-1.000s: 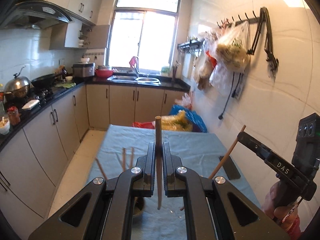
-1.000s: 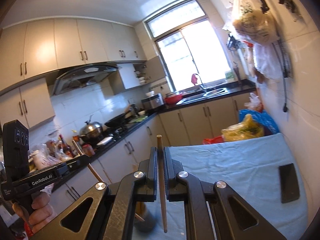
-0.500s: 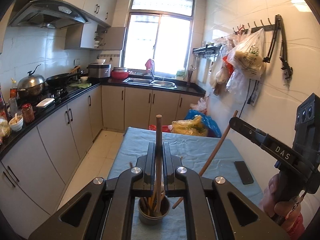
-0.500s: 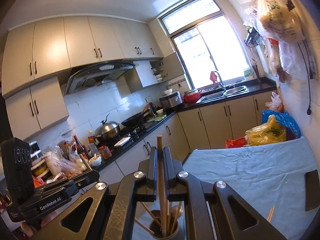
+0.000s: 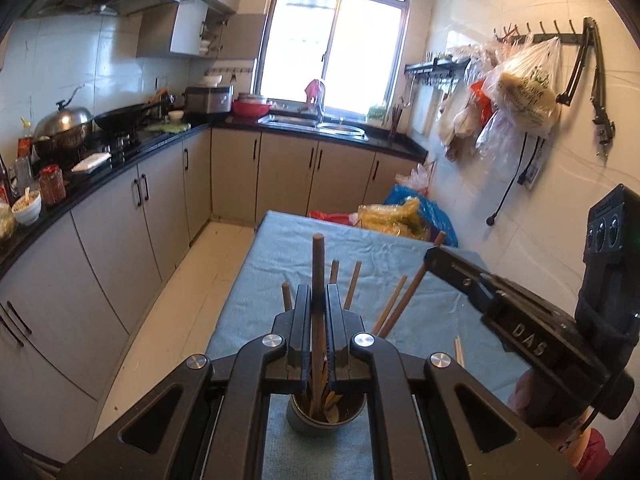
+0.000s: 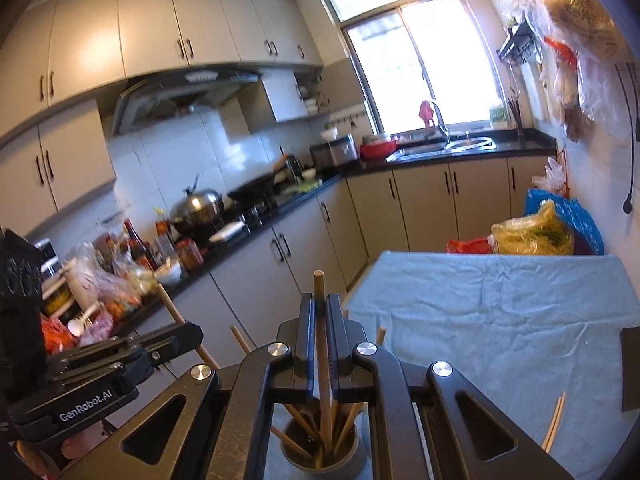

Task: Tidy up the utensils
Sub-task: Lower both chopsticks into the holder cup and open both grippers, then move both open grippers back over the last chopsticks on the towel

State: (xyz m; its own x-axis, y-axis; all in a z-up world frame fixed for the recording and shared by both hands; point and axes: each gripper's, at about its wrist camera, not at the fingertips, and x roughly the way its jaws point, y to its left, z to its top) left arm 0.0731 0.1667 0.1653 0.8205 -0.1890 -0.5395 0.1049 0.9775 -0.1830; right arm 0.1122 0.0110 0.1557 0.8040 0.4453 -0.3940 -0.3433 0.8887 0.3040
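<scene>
Two grippers hang over one dark cup (image 5: 326, 416) that stands on the blue-clothed table (image 5: 392, 256), near its nearer end. The left gripper (image 5: 319, 300) has its jaws pinched tight on a single wooden chopstick (image 5: 318, 272), held close to upright, its top end poking well above the fingertips and its lower end down inside the cup's mouth. The right gripper (image 6: 319, 308) is clamped just as narrowly on a second chopstick (image 6: 320, 292), also near upright, with its lower tip among the sticks in the cup — whether either tip touches the bottom I cannot tell.

Several more chopsticks (image 6: 304, 428) lean in the cup, fanning out toward the rim in different directions. A loose pair of chopsticks (image 6: 554, 426) lies flat on the cloth toward the wall side of the table, apart from the cup, and a dark flat slab (image 6: 630, 368) rests beyond them by the table's wall-side edge.

Each gripper shows in the other's view, close beside the cup, with part of a hand (image 5: 524, 394) wrapped round the right one's handle. At the far end of the table sit yellow and blue plastic bags (image 5: 400, 216).
</scene>
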